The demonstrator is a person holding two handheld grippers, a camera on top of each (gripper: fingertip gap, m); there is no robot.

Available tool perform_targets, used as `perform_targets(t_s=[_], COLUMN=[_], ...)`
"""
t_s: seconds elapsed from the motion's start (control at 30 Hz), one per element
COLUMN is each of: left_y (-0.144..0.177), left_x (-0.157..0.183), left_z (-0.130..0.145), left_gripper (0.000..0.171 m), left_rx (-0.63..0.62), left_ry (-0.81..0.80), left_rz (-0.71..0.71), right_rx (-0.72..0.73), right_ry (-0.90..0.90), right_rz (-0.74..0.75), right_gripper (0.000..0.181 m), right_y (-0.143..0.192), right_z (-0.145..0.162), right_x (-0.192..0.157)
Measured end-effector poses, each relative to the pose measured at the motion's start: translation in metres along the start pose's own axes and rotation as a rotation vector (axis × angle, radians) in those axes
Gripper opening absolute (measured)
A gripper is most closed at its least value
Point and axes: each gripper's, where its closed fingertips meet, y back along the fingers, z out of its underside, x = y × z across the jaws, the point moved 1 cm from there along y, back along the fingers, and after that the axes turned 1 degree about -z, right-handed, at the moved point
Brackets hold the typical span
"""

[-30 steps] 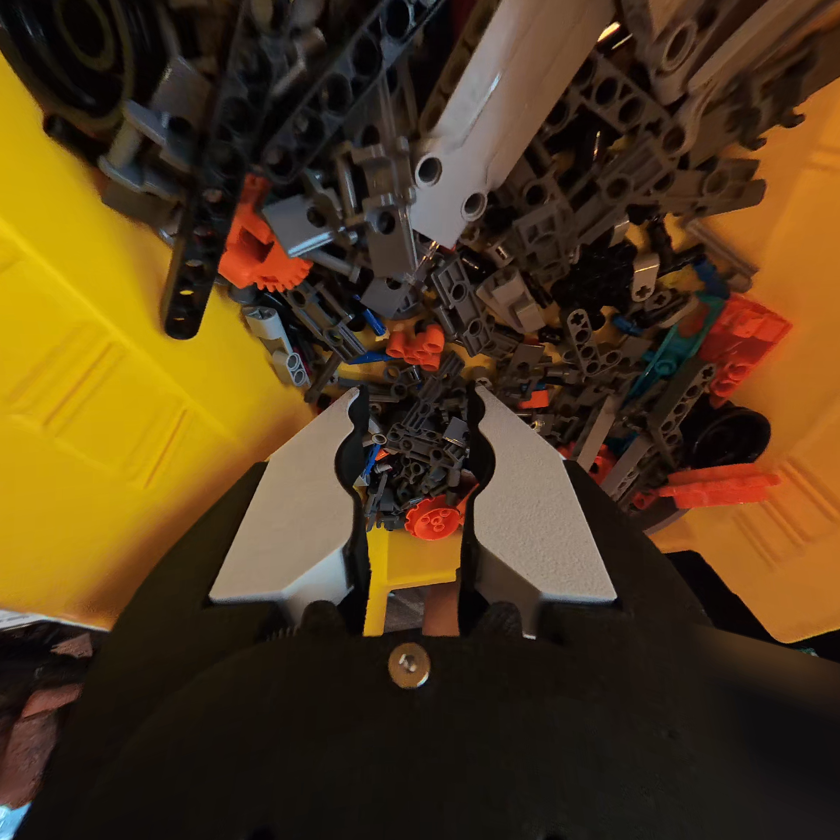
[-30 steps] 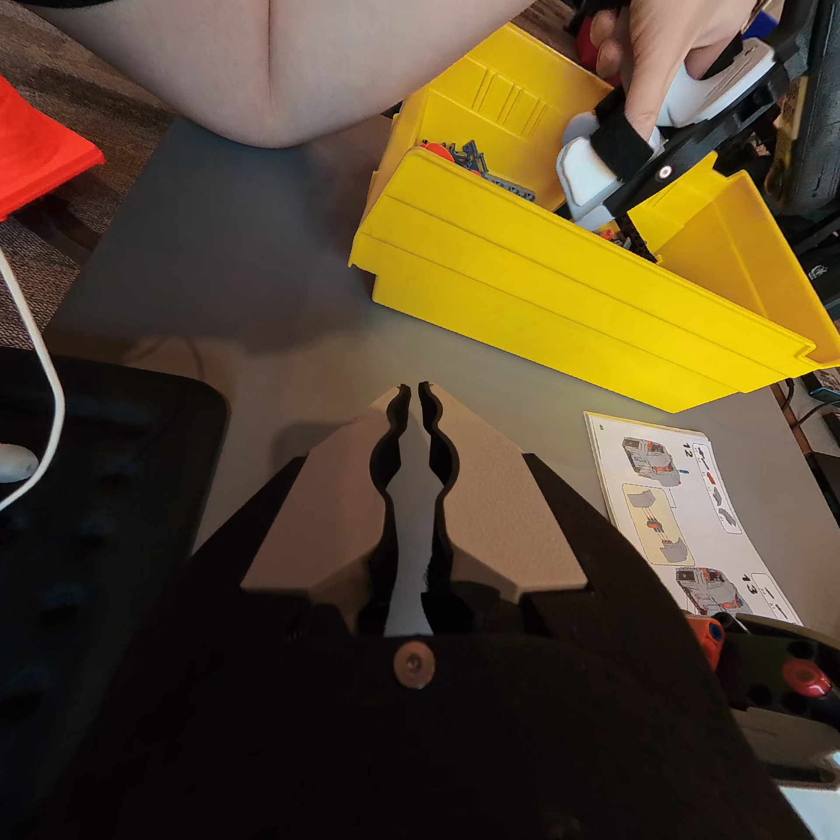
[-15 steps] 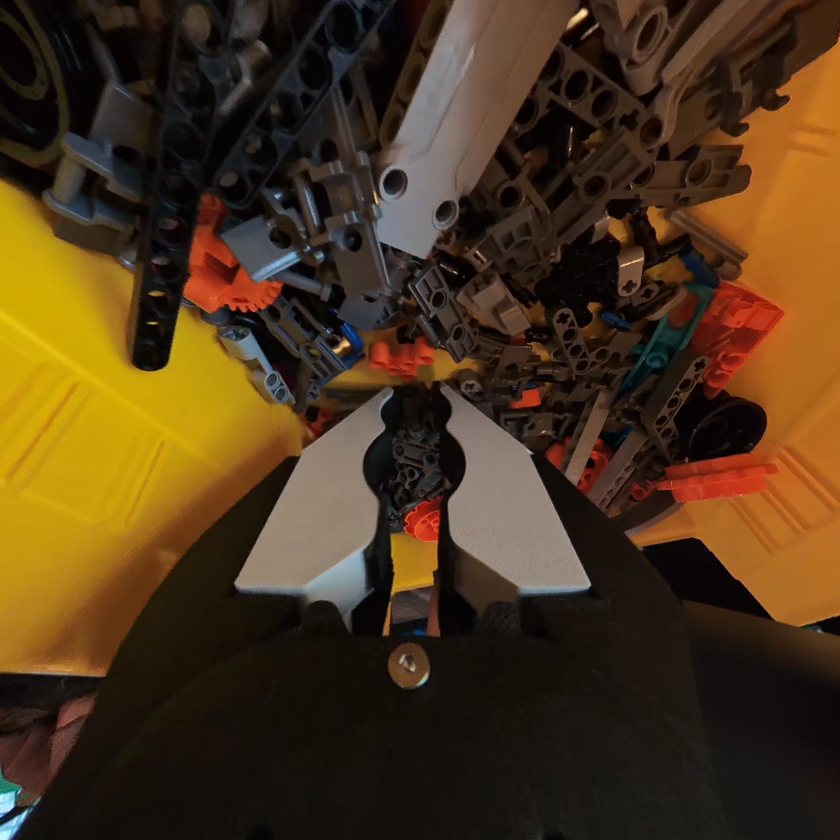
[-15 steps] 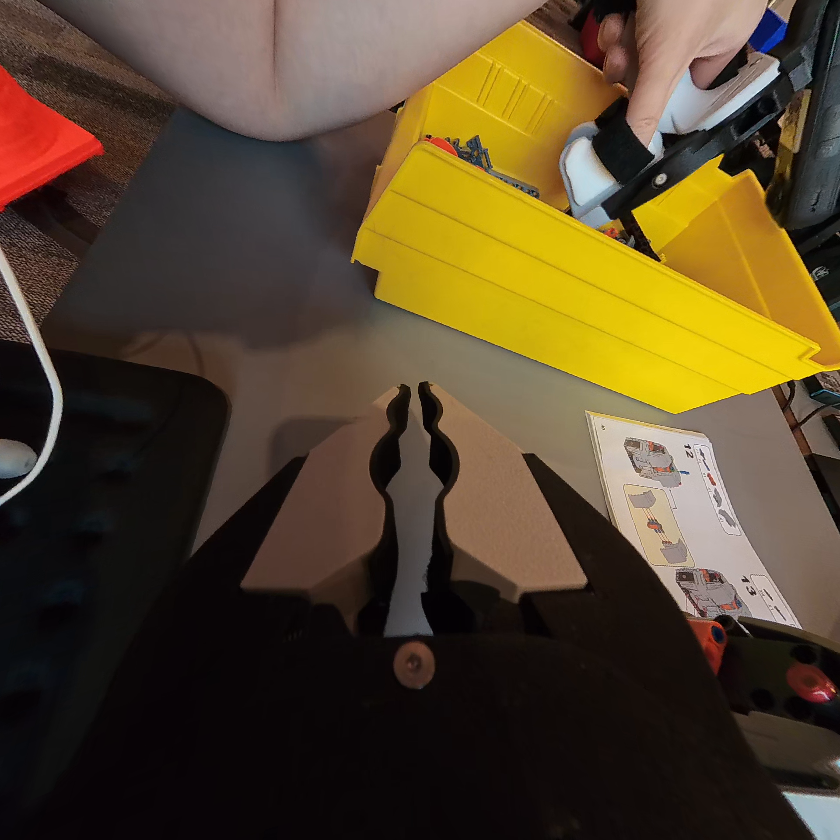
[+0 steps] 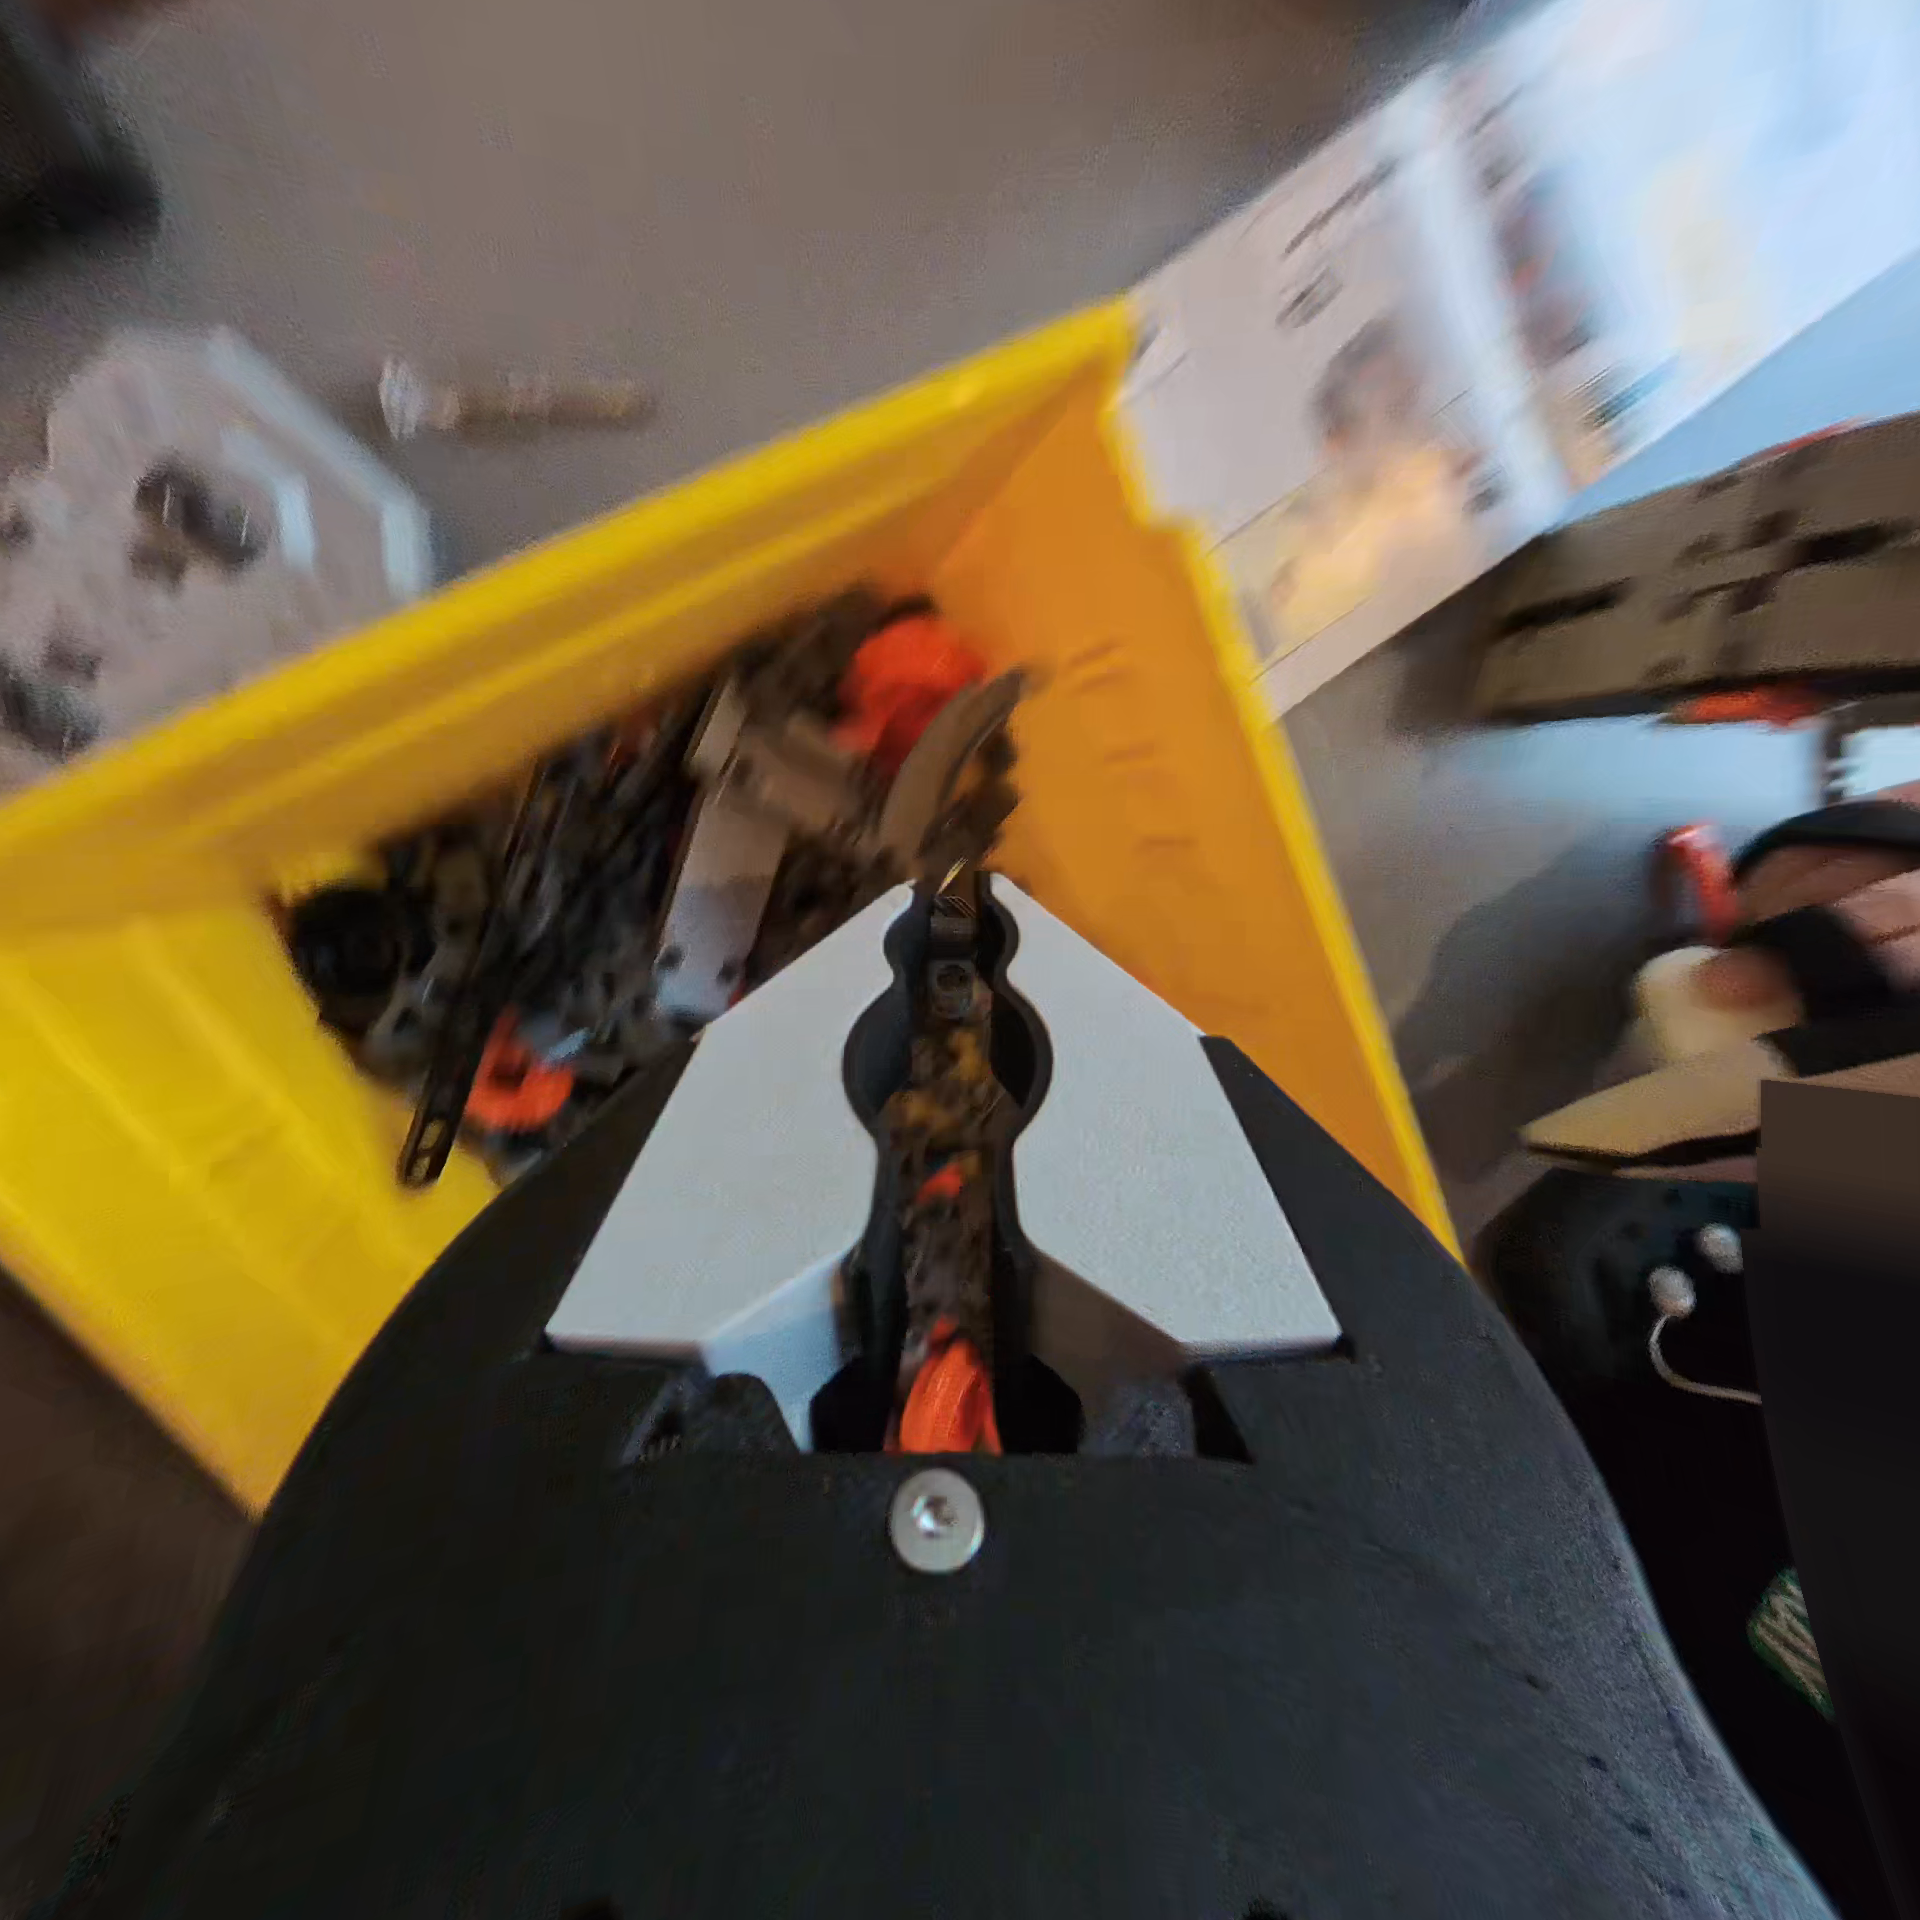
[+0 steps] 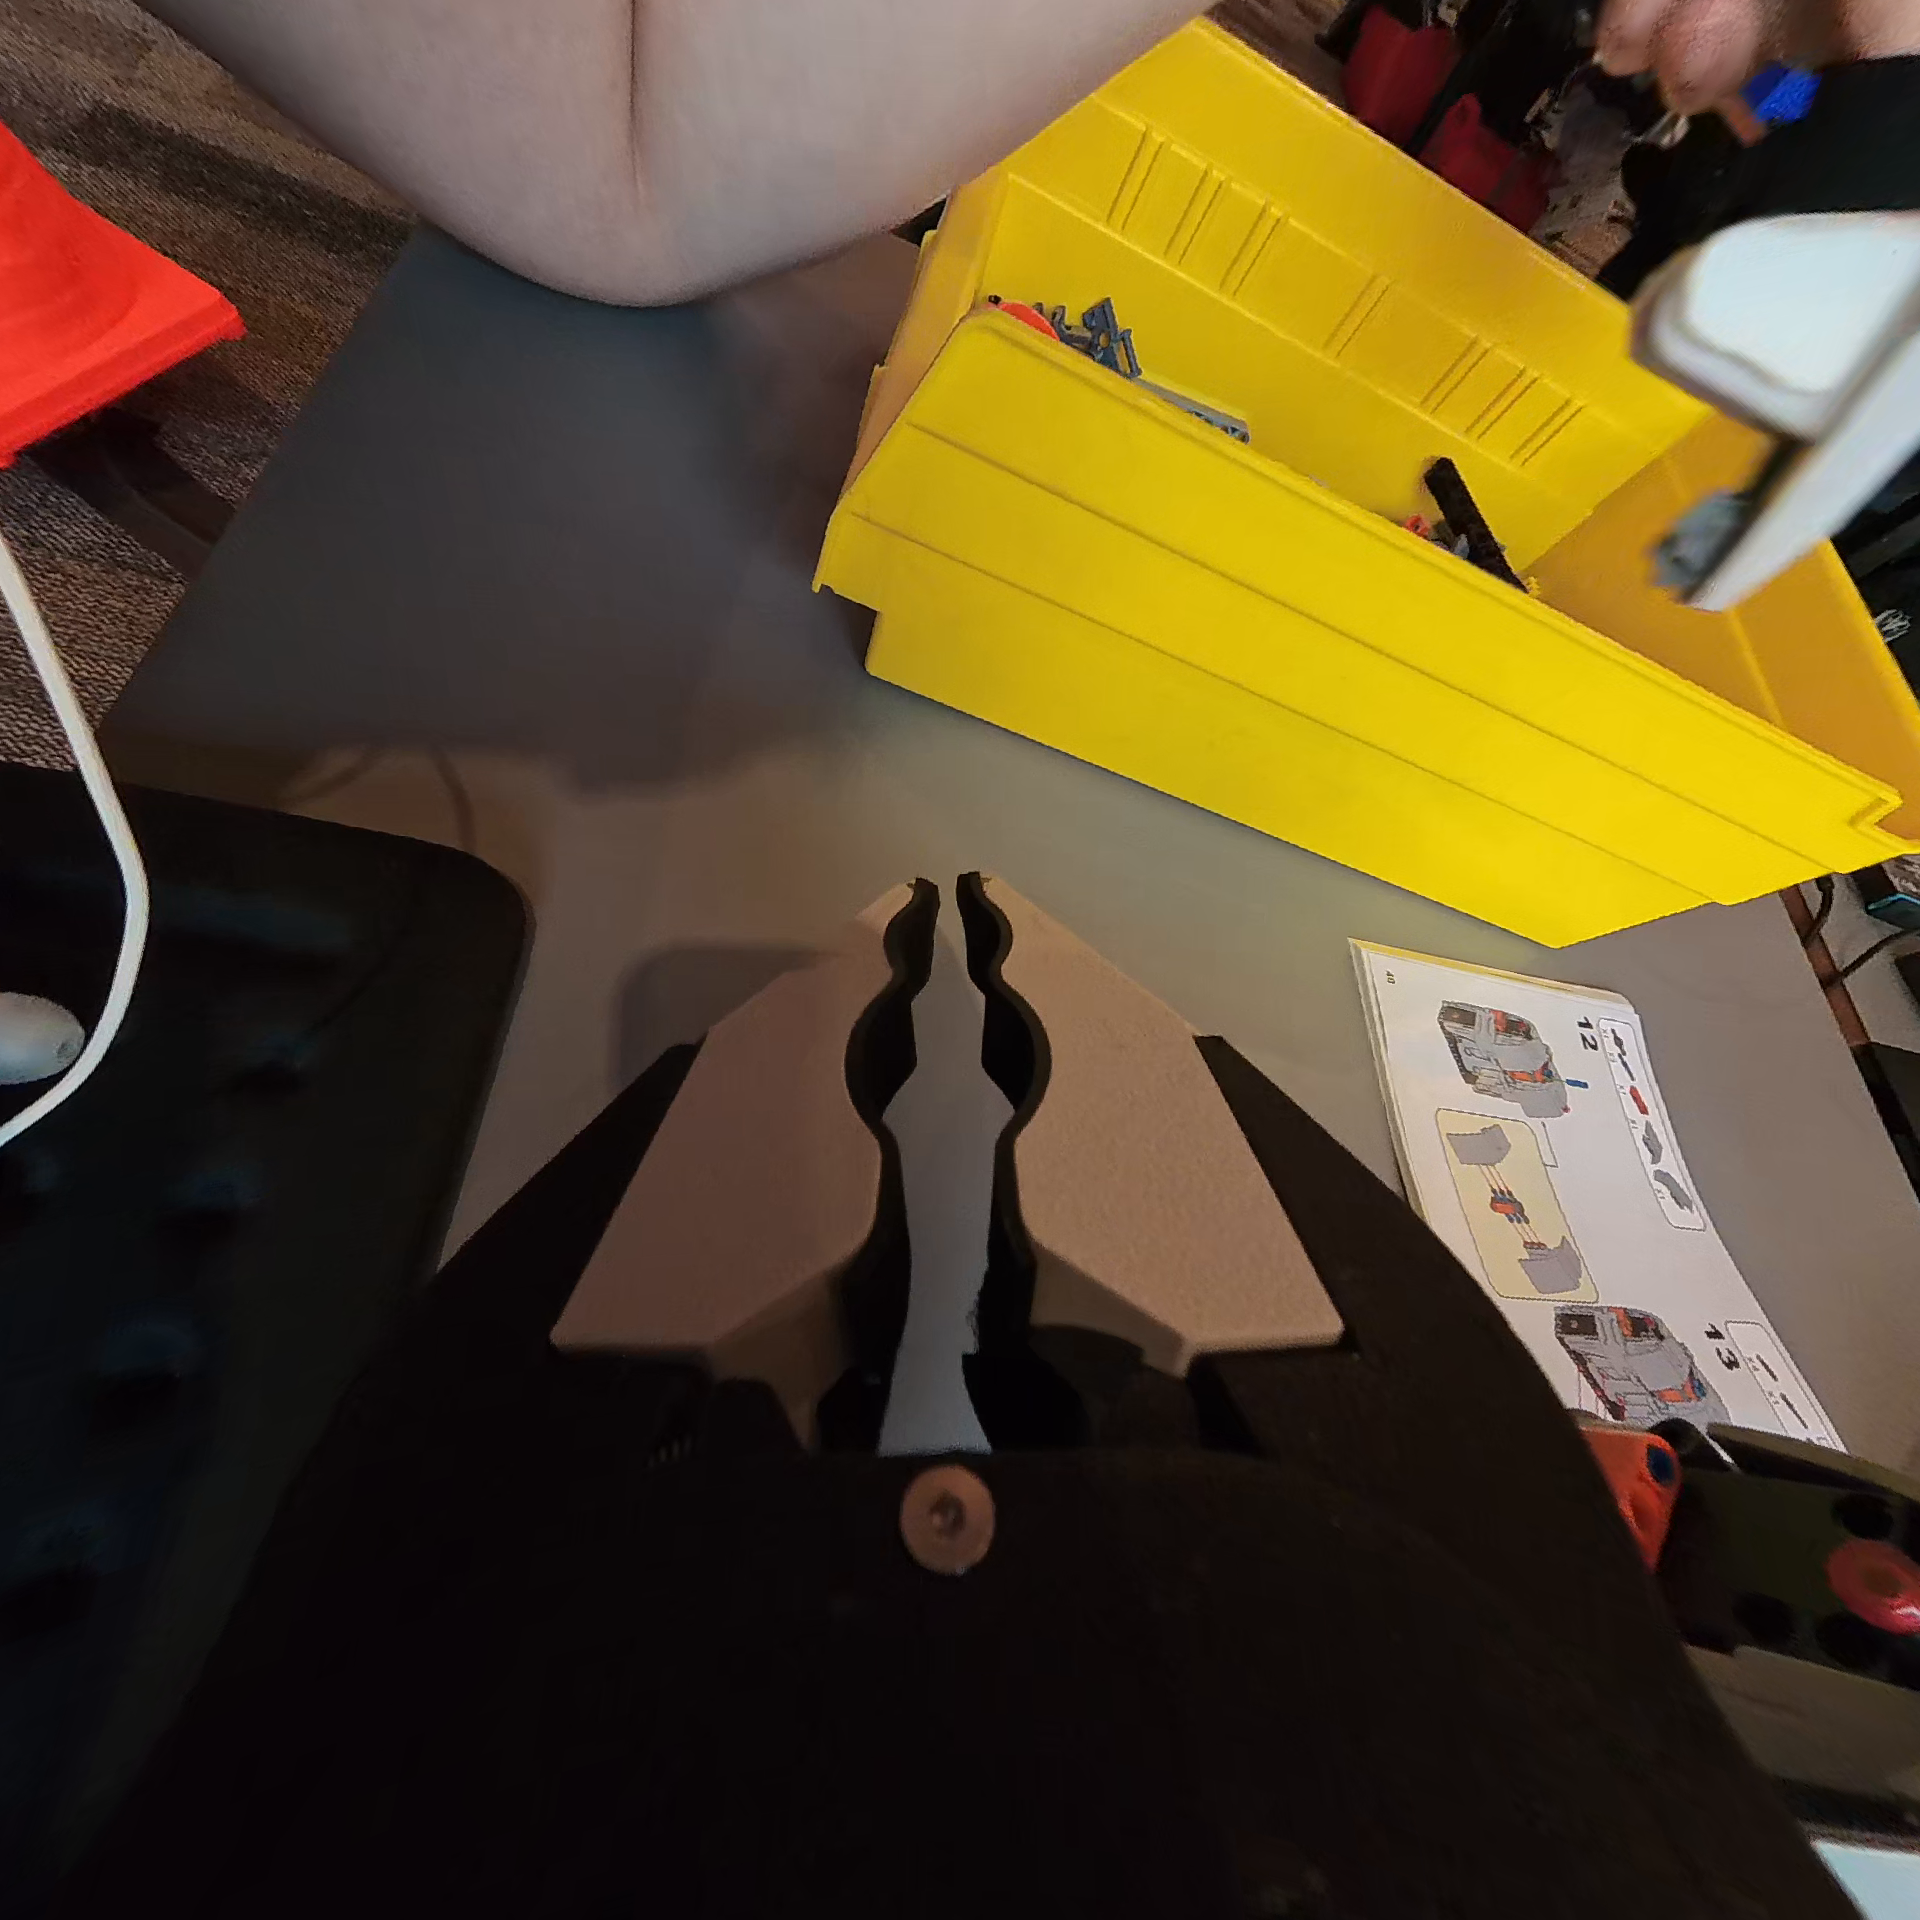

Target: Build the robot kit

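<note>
My left gripper point(image 5: 951, 899) is shut on a small dark grey building piece point(image 5: 951, 930) and hangs above the yellow bin point(image 5: 520, 623) of mixed grey, black and orange building parts point(image 5: 727, 810); this view is blurred. The right wrist view shows it at the upper right point(image 6: 1704, 561), lifted over the bin point(image 6: 1299, 675), with the grey piece point(image 6: 1699, 540) at its tips. My right gripper point(image 6: 945, 888) is shut and empty, low over the grey table point(image 6: 520, 520), in front of the bin.
An open instruction booklet point(image 6: 1538, 1164) lies right of my right gripper, with a part-built black, orange and grey model point(image 6: 1808, 1558) beside it. A person's arm point(image 6: 644, 125) is at the top. A black object point(image 6: 208, 1039) and a white cable point(image 6: 99, 790) are at the left. The tips of one gripper are about 25 centimetres away from the tips of the other.
My left gripper closed on a small grey piece among the parts and rose fast out of the bin. My right gripper has stayed where it was.
</note>
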Motion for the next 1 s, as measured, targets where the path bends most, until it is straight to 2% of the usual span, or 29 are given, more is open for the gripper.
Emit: perform_targets(t_s=[0.03, 0.07, 0.1, 0.13, 0.23, 0.43, 0.53, 0.6, 0.87, 1.0], left_y=[0.001, 0.002, 0.001, -0.001, -0.007, -0.020, -0.025, -0.030, -0.028, -0.025], left_x=[0.011, 0.021, 0.026, 0.027, 0.011, -0.047, -0.048, -0.047, -0.062, -0.066], left_z=[-0.012, -0.019, -0.021, -0.018, 0.005, 0.075, 0.099, 0.104, 0.111, 0.111], left_gripper=[0.007, 0.017, 0.030, 0.034, 0.041, 0.043, 0.048, 0.051, 0.029, 0.022], left_rx=[0.063, 0.100, 0.104, 0.083, -0.043, -0.395, -0.524, -0.568, -0.644, -0.642], left_ry=[-0.033, -0.062, -0.085, -0.101, -0.062, 0.212, 0.251, 0.239, 0.124, 0.146], left_rz=[0.040, 0.070, 0.082, 0.071, -0.013, -0.211, -0.205, -0.203, -0.342, -0.344], right_rx=[-0.002, -0.003, -0.004, -0.004, -0.005, -0.011, -0.012, -0.013, -0.020, -0.024], right_ry=[0.002, 0.004, 0.003, 0.003, 0.004, 0.007, 0.009, 0.009, 0.016, 0.022], right_rz=[0.000, 0.000, -0.001, -0.002, -0.002, -0.005, -0.006, -0.008, -0.009, -0.010], right_gripper=[0.004, 0.004, 0.004, 0.004, 0.004, 0.004, 0.004, 0.004, 0.004, 0.004], right_y=[0.000, 0.000, 0.000, 0.000, 0.000, -0.001, -0.001, -0.001, -0.002, -0.002], right_z=[0.000, 0.000, 0.001, 0.001, 0.001, 0.002, 0.002, 0.002, 0.003, 0.003], right_x=[0.000, 0.000, 0.000, -0.001, 0.000, -0.001, -0.001, -0.002, -0.003, -0.003])
